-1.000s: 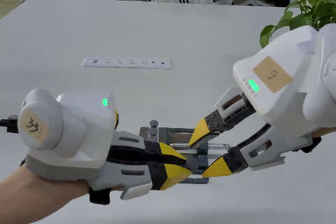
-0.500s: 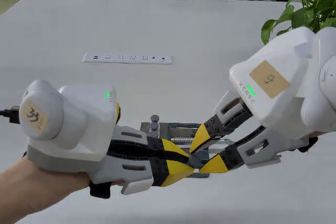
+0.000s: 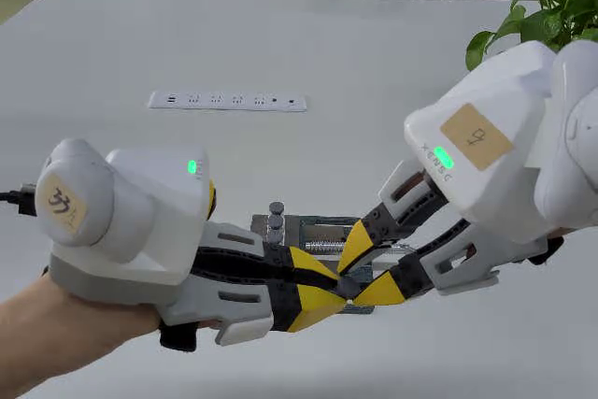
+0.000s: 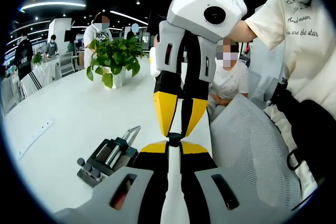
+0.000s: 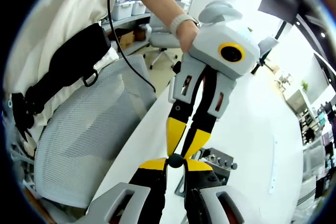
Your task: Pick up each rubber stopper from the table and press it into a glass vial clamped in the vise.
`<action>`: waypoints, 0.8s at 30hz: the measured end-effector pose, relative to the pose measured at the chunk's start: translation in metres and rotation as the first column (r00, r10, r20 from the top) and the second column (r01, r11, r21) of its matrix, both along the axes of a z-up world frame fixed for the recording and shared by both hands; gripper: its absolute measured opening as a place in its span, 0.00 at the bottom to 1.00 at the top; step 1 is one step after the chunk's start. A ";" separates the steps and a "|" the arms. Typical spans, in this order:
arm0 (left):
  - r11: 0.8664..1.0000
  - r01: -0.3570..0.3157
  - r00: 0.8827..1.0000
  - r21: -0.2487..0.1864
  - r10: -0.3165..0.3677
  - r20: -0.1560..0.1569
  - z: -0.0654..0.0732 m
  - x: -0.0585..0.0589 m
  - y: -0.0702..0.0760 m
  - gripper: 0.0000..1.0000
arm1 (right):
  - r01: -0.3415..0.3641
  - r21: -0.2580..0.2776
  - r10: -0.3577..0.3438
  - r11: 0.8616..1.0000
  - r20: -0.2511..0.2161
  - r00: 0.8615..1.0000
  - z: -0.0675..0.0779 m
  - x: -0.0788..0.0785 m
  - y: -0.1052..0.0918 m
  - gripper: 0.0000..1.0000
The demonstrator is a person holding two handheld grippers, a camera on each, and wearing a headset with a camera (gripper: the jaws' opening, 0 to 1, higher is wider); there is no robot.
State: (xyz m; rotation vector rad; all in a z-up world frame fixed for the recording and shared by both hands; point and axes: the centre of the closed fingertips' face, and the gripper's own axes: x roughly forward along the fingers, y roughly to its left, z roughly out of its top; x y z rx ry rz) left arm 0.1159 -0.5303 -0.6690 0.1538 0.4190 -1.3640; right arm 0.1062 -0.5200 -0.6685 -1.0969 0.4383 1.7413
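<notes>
Here, the two grippers meet tip to tip over the near part of the white tabletop [image 3: 374, 91]. The left gripper [image 3: 343, 295] reaches in from the lower left. The right gripper [image 3: 349, 287] slants down from the upper right.

A small dark stopper [image 5: 175, 160] sits at the spot where the tips meet. In the left gripper view, the left gripper's yellow-tipped fingers [image 4: 155, 148] are drawn together, with the stopper pinched at their very ends. In the right gripper view, the stopper lies between the right gripper's two fingers [image 5: 155, 164], touching both. So each pair of fingers is closed on it, one from each side. The stopper is held up off the tabletop, just beside the vise [image 3: 313, 229] and not in it.

The vise lies flat on the tabletop, partly hidden behind the fingers in the head view. Its screw runs along its middle. A few small dark-topped pieces [image 3: 275, 215] stand in a row at its left end. They are too small to tell whether they are capped vials or loose stoppers.

Farther back on the tabletop lies a white power strip [image 3: 226, 101], well apart from the vise. A leafy plant [image 3: 542, 2] stands at the far right corner. The gripper views show a grey mesh chair [image 5: 79, 135] at the tabletop's edge, with a person in a pale shirt beside it.
</notes>
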 end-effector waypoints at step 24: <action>0.998 -0.054 0.997 0.020 0.055 -0.050 -0.016 0.001 0.005 0.06 | -0.011 -0.046 0.009 0.999 -0.042 0.999 -0.008 0.003 0.004 0.06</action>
